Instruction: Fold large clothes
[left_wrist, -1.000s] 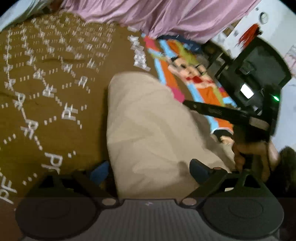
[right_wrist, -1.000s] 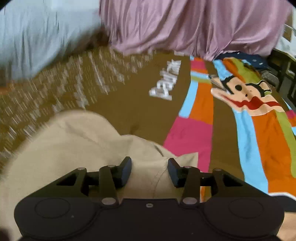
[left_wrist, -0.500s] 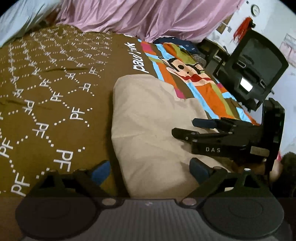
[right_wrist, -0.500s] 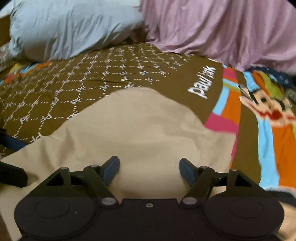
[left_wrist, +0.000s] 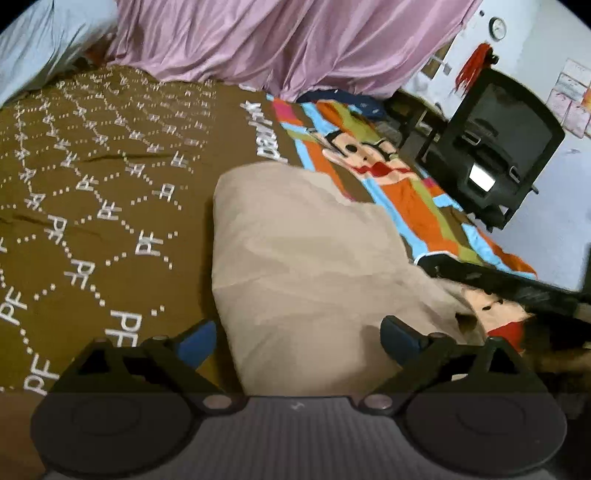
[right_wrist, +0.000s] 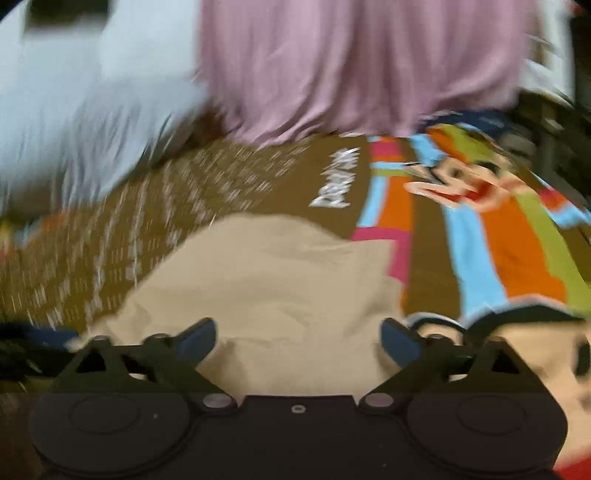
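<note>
Garment (right_wrist: 266, 280) beneath opening right claw (right_wrist: 298, 338), unheld

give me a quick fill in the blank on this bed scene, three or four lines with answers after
1. The folded garment lying on the bed is ____ in colour.
2. The bedspread under it is mostly ____ with white lettering.
3. The drape hanging behind the bed is ____.
4. The left tongs stand ____, gripping nothing.

Missing words: beige; brown; pink; open
</note>
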